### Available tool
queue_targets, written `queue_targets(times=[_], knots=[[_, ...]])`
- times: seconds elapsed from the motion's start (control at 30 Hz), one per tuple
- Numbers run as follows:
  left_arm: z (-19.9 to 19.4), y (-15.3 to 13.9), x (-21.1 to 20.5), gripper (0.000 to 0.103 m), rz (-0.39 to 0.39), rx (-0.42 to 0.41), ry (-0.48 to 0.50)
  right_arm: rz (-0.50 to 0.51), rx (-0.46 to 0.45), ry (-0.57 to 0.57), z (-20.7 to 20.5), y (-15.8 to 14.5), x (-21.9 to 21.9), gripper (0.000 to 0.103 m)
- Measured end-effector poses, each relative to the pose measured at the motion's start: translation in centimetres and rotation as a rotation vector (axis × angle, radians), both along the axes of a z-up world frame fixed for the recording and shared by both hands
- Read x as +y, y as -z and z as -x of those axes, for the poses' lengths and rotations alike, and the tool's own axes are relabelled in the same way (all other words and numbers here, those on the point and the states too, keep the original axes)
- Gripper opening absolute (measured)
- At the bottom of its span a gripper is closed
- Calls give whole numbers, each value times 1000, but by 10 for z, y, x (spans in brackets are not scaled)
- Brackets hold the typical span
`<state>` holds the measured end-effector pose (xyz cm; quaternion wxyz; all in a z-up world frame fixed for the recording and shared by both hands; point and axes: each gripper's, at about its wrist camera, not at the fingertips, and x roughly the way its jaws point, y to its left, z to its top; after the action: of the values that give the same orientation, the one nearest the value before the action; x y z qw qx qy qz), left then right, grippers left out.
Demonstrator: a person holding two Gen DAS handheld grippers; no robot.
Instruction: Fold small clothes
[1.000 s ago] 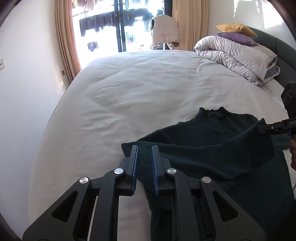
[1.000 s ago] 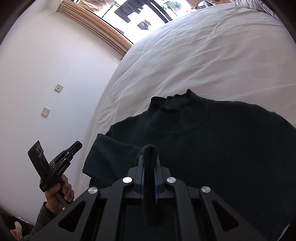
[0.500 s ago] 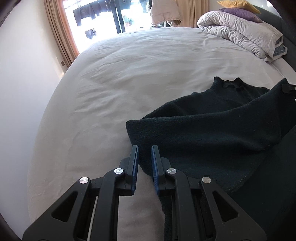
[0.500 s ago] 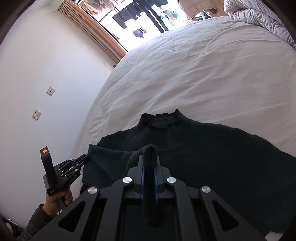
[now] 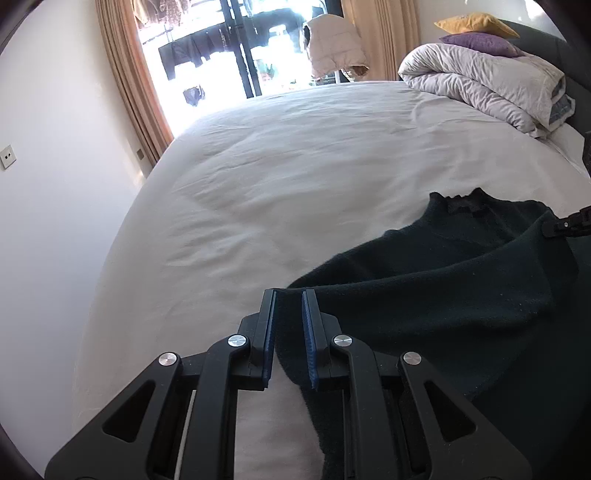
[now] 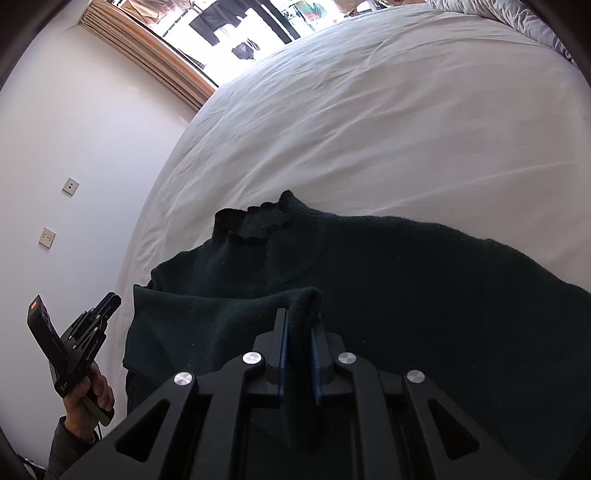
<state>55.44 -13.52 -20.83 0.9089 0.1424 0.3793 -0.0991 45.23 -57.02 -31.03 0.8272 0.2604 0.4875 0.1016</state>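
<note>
While the dark green sweater (image 6: 388, 280) lies spread across the white bed sheet (image 6: 369, 110), collar (image 6: 255, 225) pointing away toward the window, the right gripper (image 6: 298, 325) is clamped on a raised ridge of its fabric — the knit bunches up between the blue-lined fingers (image 6: 281, 343) and pokes out above the tips, with only a narrow gap filled by cloth. From the left wrist view, that same gripper shows at the right edge (image 5: 569, 225), its tip biting a lifted fold of the sweater (image 5: 443, 295). Over on the other side, the left gripper (image 5: 289, 325) sits with its fingers (image 5: 267, 332) parted a little, and the sweater's near corner lies in the gap; the cloth edge runs against the right pad, but whether the pads are actually squeezing it I cannot tell. In the right wrist view the left gripper (image 6: 92, 325) appears beside the sweater's folded-over edge, gripped by a bare hand (image 6: 92, 391), its tip near the cloth. A folded layer of the sweater lies across the body below the collar. At the head of the bed sits a rolled duvet (image 5: 480, 85) with a purple pillow (image 5: 480, 42) and a yellow pillow (image 5: 476, 24) on top.
</note>
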Motion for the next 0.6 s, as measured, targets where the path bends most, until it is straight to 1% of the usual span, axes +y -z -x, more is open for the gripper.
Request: queue_targets(times=[0.1, 0.13, 0.17, 0.2, 0.33, 0.43, 0.5, 0.53, 0.57, 0.6], knots=[[4, 21, -16, 13, -63, 43, 38, -5, 18, 25, 0, 6, -6, 17], [4, 33, -19, 13, -89, 76, 38, -3, 23, 31, 0, 8, -8, 17], [3, 43, -19, 13, -98, 107, 35, 0, 26, 34, 1, 11, -9, 17], [3, 49, -18, 13, -100, 118, 35, 6, 34, 41, 0, 13, -10, 17], [7, 45, -21, 14, -125, 88, 38, 26, 40, 65, 1, 16, -18, 10], [17, 34, -27, 14, -139, 28, 50, 10, 35, 92, 2, 19, -24, 9], [22, 37, -34, 14, -169, 26, 73, -3, 32, 100, 2, 20, -25, 9], [21, 44, -38, 14, -190, 51, 88, -9, 25, 97, 3, 19, -25, 9], [20, 52, -42, 13, -225, 66, 91, -23, 25, 93, 4, 19, -25, 13], [24, 53, -45, 13, -237, 56, 90, -51, 37, 91, 5, 20, -25, 15]])
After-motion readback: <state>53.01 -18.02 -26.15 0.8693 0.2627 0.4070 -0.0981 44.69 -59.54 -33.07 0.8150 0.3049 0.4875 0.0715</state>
